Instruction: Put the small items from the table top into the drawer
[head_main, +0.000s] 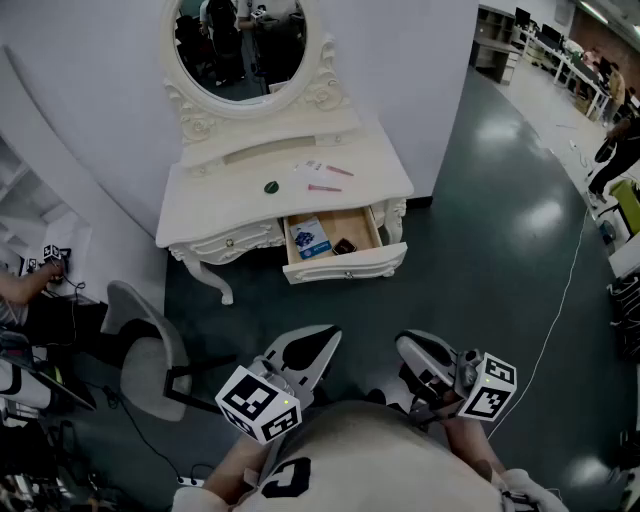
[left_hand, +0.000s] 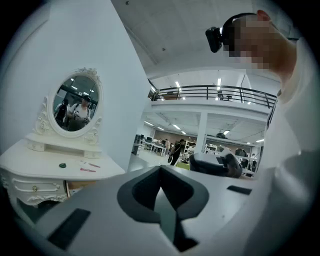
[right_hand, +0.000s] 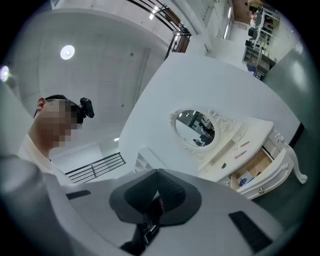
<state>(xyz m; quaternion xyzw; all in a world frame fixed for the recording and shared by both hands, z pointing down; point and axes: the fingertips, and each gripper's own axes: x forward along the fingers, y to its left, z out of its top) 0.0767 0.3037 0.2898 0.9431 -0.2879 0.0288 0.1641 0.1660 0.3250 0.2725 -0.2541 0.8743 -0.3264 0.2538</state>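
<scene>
Your left gripper (head_main: 318, 340) is clenched on nothing, its jaw tips meeting. Your right gripper (head_main: 405, 346) is likewise clenched and empty. Both are held near your body, well apart from the dressing table (head_main: 225, 210) ahead of them. On the table top, beyond the left gripper, lie a green round item (head_main: 271, 187) and pink sticks (head_main: 324, 187). The drawer (head_main: 346, 266) stands open ahead of both grippers. It holds a blue packet (head_main: 310, 240) and a small dark item (head_main: 344, 246).

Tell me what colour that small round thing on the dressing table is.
The round thing is dark green, clearest in the head view.
</scene>
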